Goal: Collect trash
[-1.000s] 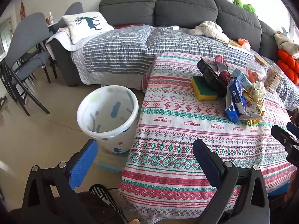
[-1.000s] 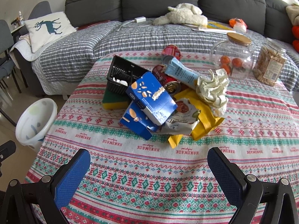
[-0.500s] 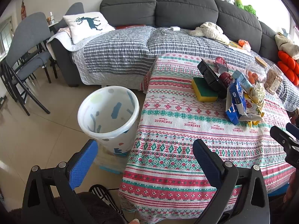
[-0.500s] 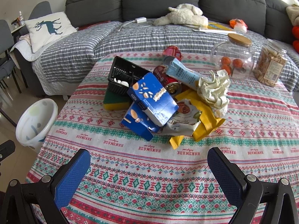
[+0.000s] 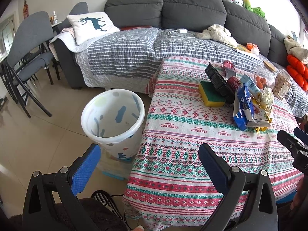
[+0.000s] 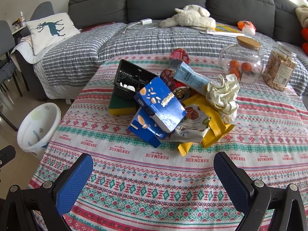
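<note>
On the table: a heap of rubbish sits mid-cloth on the patterned tablecloth (image 6: 154, 173), nothing lifted out of it yet.
Heap contents: two blue cartons (image 6: 160, 104) stacked at the front, a crumpled paper ball (image 6: 223, 94) on the right, yellow wrappers (image 6: 211, 129) and a printed snack pouch (image 6: 192, 123) beneath, a red drink can (image 6: 175, 85) and a pale blue tube pack (image 6: 190, 78) behind, and a black plastic tray (image 6: 130, 79) leaning on a green-and-yellow sponge (image 6: 121, 105).
Not trash, by my reading: the glass jar of oranges (image 6: 240, 61) and the jar of snacks (image 6: 279, 67) standing upright beyond the heap, apart from it.
Bin: a white patterned wastebasket (image 5: 113, 119) on the floor just beside the table's left edge; it looks empty inside.
Right gripper (image 6: 154, 175): fingers spread wide, holding nothing, aimed at the heap from the near side and well short of it.
Left gripper (image 5: 148, 163): fingers also spread, empty, hovering over the near corner between bin and cloth.
Step in hand: the approach, before any first pickup.
Next move calls for: carrying the right gripper forward to the topmost blue carton or the paper ball, closing across a narrow side, then swinging left to the bin.
Caution: the pieces overlap, so pulling a lower one would likely drag its neighbours.
</note>
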`<control>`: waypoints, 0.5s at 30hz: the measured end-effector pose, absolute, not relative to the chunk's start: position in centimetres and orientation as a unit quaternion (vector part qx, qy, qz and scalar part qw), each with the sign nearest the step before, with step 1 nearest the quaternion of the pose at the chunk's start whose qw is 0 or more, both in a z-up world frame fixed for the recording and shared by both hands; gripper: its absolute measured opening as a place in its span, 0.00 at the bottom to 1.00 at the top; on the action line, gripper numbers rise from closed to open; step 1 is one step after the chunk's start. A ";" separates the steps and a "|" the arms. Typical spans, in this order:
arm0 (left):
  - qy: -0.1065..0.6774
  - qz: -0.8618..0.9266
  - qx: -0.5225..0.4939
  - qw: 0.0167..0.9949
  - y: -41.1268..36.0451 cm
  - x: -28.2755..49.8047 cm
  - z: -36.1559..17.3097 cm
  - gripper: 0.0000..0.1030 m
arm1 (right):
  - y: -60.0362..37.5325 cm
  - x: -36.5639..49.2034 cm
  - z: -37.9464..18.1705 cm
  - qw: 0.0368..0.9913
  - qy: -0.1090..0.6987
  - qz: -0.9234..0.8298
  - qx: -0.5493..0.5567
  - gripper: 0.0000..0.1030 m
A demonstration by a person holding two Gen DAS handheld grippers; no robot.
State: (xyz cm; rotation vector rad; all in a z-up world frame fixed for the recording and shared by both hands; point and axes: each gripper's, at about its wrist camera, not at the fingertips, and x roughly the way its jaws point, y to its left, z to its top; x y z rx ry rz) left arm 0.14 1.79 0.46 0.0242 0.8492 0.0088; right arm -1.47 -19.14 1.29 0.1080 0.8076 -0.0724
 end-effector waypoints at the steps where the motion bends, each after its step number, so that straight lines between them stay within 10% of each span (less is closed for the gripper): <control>1: 0.412 0.004 0.012 0.911 1.8 0.2 0.5 1.00 | -19.1 -1.4 1.3 0.918 0.392 -0.035 0.053 1.00; 15: 0.412 0.009 0.012 0.911 1.8 0.1 0.5 0.99 | -19.0 -1.5 1.4 0.918 0.392 -0.036 0.055 1.00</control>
